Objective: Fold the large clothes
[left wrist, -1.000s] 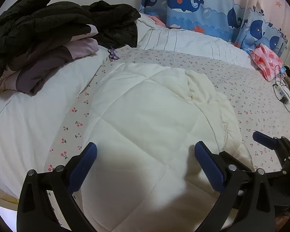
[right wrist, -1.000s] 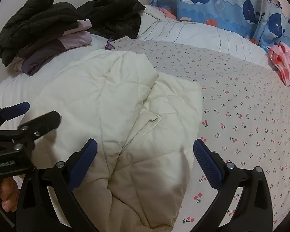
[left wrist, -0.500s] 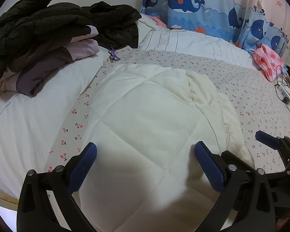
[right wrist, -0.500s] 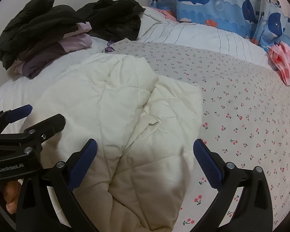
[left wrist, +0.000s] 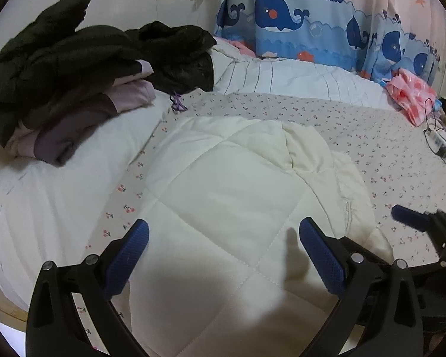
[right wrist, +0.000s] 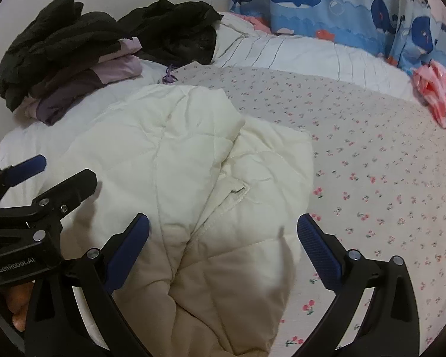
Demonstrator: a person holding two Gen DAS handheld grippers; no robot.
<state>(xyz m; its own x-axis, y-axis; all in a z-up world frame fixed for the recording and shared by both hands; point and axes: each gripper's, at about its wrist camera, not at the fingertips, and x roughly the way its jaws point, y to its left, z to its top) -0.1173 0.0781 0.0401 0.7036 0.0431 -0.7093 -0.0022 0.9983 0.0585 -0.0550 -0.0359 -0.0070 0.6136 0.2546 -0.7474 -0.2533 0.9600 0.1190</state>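
The cream quilted jacket (left wrist: 232,208) lies folded on the cherry-print sheet (right wrist: 371,154), long axis running away from both grippers; left gripper (left wrist: 223,253) and right gripper (right wrist: 223,247) hover above its near end, jaws spread wide, empty.

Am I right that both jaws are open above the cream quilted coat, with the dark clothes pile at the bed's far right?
Not quite: the dark clothes pile lies at the far left, as the left wrist view shows. Both jaws are open above the cream quilted coat.
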